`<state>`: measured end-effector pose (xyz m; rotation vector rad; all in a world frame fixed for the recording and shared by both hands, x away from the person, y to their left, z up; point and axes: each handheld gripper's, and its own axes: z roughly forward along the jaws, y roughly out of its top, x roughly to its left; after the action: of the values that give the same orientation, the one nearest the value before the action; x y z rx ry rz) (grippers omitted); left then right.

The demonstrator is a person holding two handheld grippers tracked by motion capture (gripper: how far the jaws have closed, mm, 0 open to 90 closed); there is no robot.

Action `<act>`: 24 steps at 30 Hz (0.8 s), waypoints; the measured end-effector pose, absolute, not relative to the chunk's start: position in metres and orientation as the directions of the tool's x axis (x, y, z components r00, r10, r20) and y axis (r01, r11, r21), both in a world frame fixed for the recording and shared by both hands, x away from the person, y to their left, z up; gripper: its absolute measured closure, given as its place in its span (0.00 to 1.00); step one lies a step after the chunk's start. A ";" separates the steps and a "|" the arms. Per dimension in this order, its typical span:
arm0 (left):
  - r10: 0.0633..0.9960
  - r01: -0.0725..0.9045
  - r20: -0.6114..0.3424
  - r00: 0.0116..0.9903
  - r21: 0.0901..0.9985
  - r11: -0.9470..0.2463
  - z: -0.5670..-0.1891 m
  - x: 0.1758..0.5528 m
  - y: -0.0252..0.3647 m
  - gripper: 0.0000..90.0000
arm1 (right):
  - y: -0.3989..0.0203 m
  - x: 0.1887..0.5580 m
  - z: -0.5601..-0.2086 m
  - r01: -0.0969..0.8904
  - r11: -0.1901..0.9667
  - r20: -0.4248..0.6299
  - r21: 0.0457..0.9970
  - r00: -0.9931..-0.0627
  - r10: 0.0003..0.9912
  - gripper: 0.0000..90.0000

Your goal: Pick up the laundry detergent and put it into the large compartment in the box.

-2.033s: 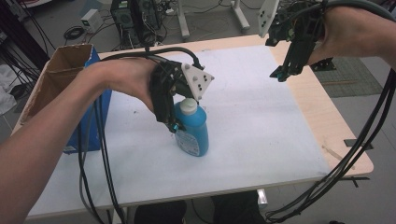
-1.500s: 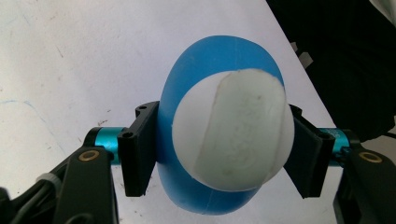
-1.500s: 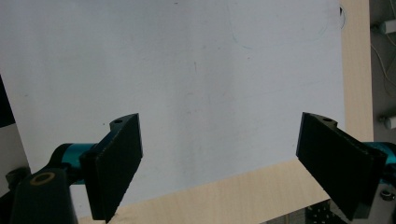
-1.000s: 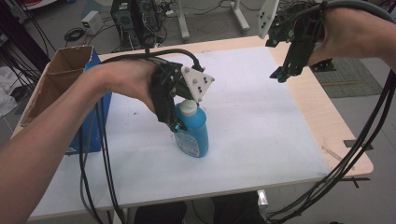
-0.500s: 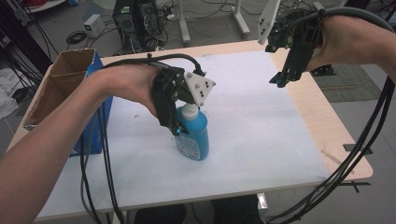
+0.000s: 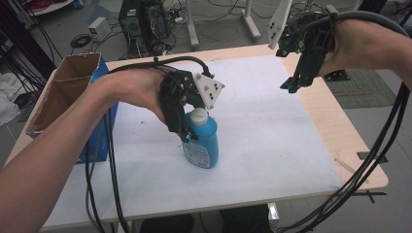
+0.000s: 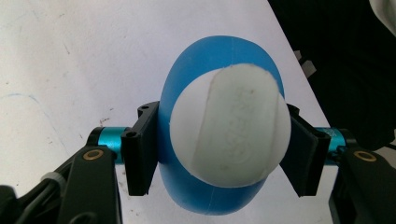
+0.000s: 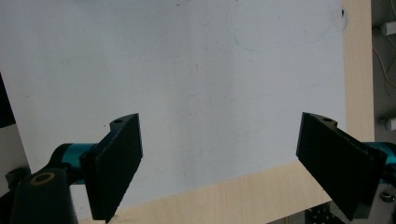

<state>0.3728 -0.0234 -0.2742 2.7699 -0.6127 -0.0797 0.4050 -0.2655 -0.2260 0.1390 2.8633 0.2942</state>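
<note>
A blue bottle (image 6: 203, 144) with a white cap (image 6: 198, 115) stands upright on the white mat (image 6: 272, 126), near its middle. My left gripper (image 6: 187, 132) comes down on it from above and is shut on the blue bottle just below the cap. In the left gripper view the two black pads (image 7: 142, 154) press on both sides of the blue bottle (image 7: 219, 58), under its white cap (image 7: 229, 128). My right gripper (image 6: 292, 83) hangs in the air over the far right of the mat. It is open, with bare mat between its fingers (image 8: 116, 163).
A cardboard box (image 6: 60, 94) with a blue side stands at the table's left edge. The wooden table edge (image 6: 352, 145) shows to the right of the mat. Cables trail from both grippers across the front.
</note>
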 end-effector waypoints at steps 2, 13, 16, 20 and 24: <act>-0.407 -0.389 0.006 0.913 0.307 -0.868 -0.273 0.373 -0.023 0.42 | -0.266 0.405 -0.226 0.069 0.975 -0.246 0.211 -0.962 0.122 0.15; -0.350 -0.341 0.024 0.936 0.304 -0.890 -0.252 0.374 -0.020 0.42 | -0.264 0.405 -0.228 0.066 0.975 -0.242 0.211 -0.963 0.117 0.15; -0.338 -0.332 0.030 0.941 0.293 -0.897 -0.245 0.376 -0.018 0.42 | -0.264 0.405 -0.229 0.063 0.976 -0.238 0.210 -0.965 0.113 0.15; -0.325 -0.323 0.041 0.945 0.285 -0.902 -0.234 0.376 -0.017 0.42 | -0.263 0.405 -0.231 0.060 0.976 -0.238 0.209 -0.965 0.110 0.15; -0.301 -0.300 0.042 0.953 0.286 -0.910 -0.222 0.376 -0.017 0.42 | -0.263 0.405 -0.231 0.061 0.976 -0.238 0.210 -0.965 0.112 0.15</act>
<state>0.3757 -0.0172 -0.2219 2.8138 -0.4423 -0.0044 0.4054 -0.2633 -0.2308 0.1277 2.8730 0.2945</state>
